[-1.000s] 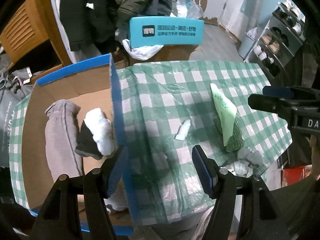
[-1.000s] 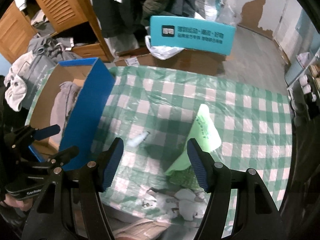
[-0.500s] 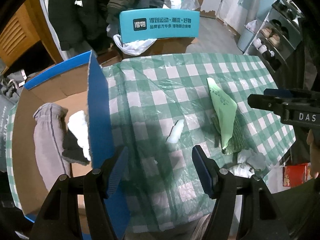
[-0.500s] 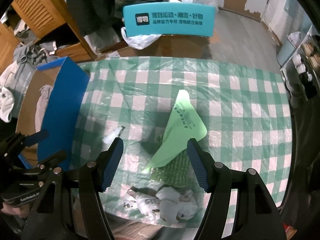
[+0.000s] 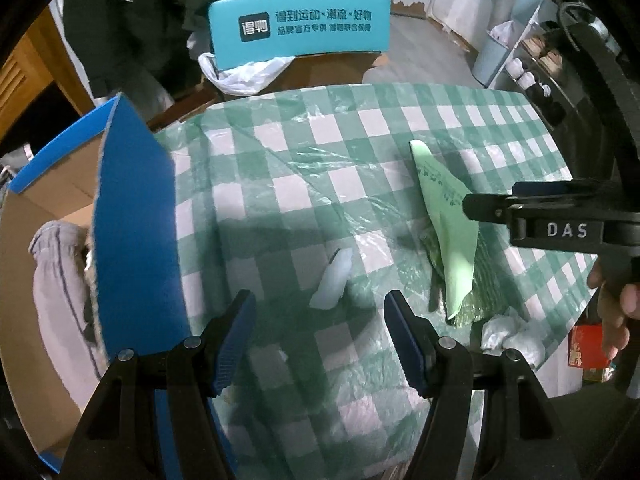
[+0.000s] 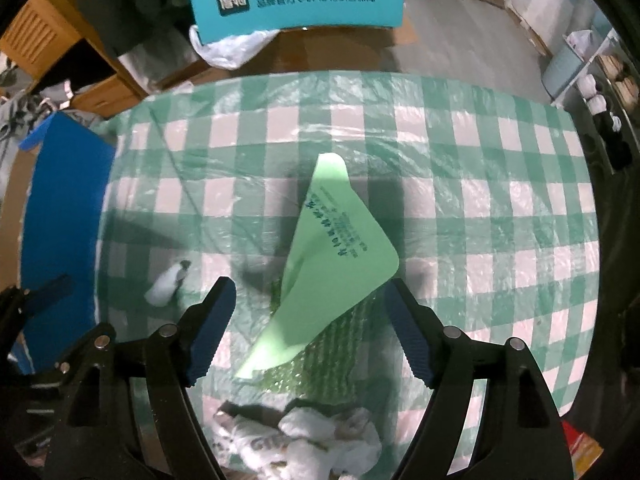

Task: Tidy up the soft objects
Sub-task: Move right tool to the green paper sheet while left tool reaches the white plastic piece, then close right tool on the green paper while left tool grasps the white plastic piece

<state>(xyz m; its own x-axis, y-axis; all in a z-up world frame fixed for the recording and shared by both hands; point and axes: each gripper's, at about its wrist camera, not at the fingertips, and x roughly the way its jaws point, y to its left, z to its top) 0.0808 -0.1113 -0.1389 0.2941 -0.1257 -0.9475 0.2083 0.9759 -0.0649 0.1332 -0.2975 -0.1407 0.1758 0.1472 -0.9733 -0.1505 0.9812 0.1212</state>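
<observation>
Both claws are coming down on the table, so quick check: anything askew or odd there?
Yes. The light green sheet stands curled up off the green mesh pad instead of lying flat, right between the opening right claw. A crumpled white cloth sits at the near table edge, and a small white wad lies loose before the left claw.

Both views look steeply down from above the checked tablecloth (image 5: 340, 128), facing the teal sign (image 5: 300, 26) beyond its far edge; the left wrist view sits nearer the blue-walled box (image 5: 136, 216); the right wrist view hangs above the green sheet (image 6: 340, 256); both share cloth, sheet and the small white piece (image 5: 332, 280)
</observation>
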